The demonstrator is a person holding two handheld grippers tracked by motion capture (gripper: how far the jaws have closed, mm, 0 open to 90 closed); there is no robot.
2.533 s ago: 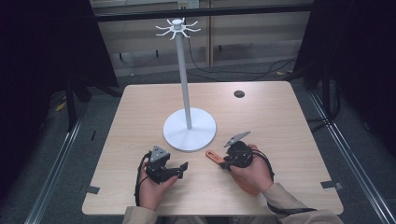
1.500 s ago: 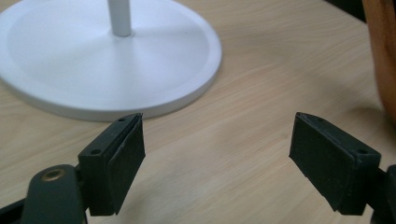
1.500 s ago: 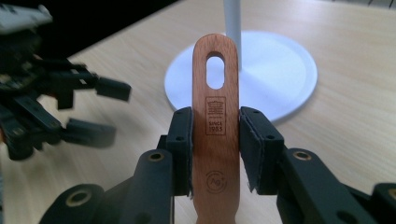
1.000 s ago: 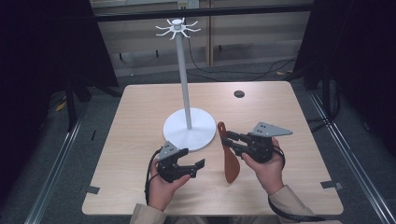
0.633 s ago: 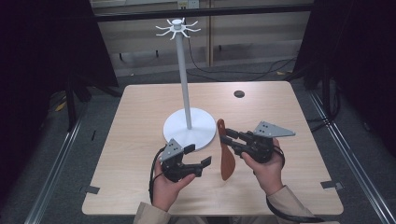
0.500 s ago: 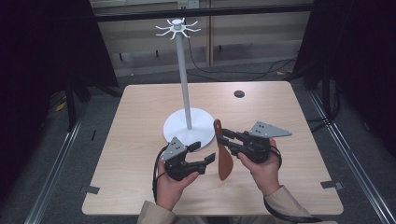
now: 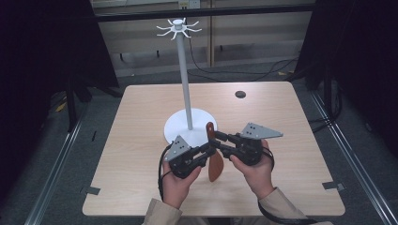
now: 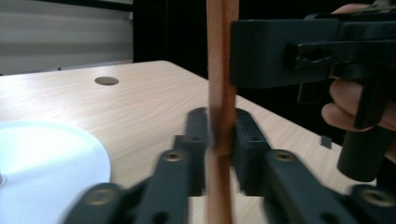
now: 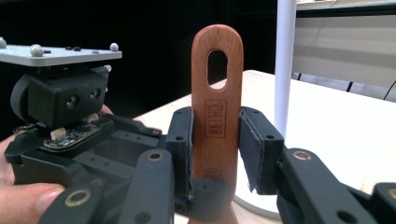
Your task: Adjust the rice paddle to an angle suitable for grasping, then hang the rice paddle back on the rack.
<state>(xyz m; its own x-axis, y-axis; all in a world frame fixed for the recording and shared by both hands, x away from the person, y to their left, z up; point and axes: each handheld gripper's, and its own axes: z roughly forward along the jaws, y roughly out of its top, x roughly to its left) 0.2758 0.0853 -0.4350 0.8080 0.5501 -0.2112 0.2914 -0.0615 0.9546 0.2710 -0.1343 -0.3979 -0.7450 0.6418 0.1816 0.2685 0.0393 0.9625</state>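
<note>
Both grippers meet over the near half of the table (image 7: 141,117), just in front of the white stand (image 7: 187,124) whose round base sits at the table's middle. Between them hangs a wooden spatula (image 7: 215,159), upright, handle up and its broad blade pointing down toward the tabletop, held clear of the wood as far as the high view lets me judge.

The right gripper (image 7: 212,137) comes in from the right side, jaws pointing left, clamped on the spatula's handle near its top. In the right gripper view the spatula (image 9: 217,121) stands straight up between the right gripper (image 9: 215,149), the left pad flat against one edge of the handle, the right pad close at the other edge, the slotted hanging hole well above the pads and a small stamped mark right between them. The stand's white pole (image 9: 285,60) rises just behind, to the right.

The left gripper (image 7: 207,151) reaches in from the left, lower down the spatula. In the left gripper view the spatula (image 8: 221,93) runs as a thin vertical edge through the left gripper (image 8: 219,135), both pads pressed against its flat faces: closed on it. Beyond, the other gripper's black body blocks the upper right, a hand (image 8: 359,105) wrapped round its grip. A small dark disc (image 7: 240,94) lies near the table's far right corner.
</note>
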